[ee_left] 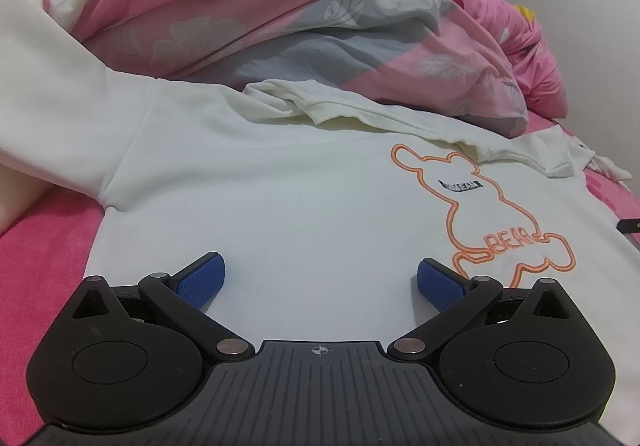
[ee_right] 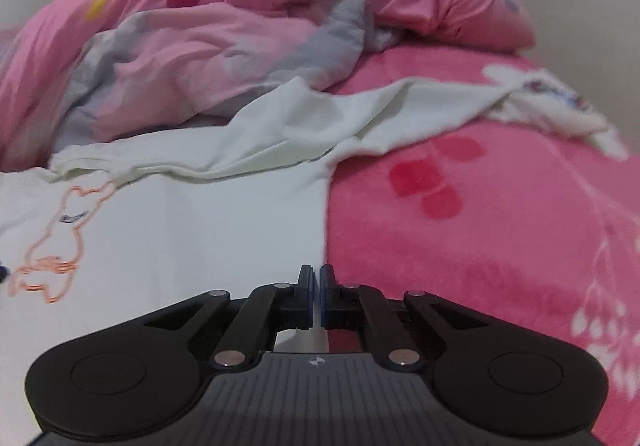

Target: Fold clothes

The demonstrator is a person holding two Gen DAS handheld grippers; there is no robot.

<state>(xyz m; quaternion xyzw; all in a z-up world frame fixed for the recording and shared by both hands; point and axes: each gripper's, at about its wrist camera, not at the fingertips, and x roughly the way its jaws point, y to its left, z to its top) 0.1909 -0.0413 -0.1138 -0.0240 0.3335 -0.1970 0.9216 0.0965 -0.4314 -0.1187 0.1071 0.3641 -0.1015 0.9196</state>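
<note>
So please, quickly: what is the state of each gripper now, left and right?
Left gripper: open, holding nothing, above the white sweatshirt.
Right gripper: closed at the sweatshirt's side edge; a grip on fabric cannot be told.

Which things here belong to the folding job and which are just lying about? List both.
Job:
white sweatshirt with the orange bear outline
its right sleeve
left gripper, open over the sweatshirt
right gripper, shut at the sweatshirt's side edge

Lying about:
pink quilt
pink blanket
small white printed cloth
</note>
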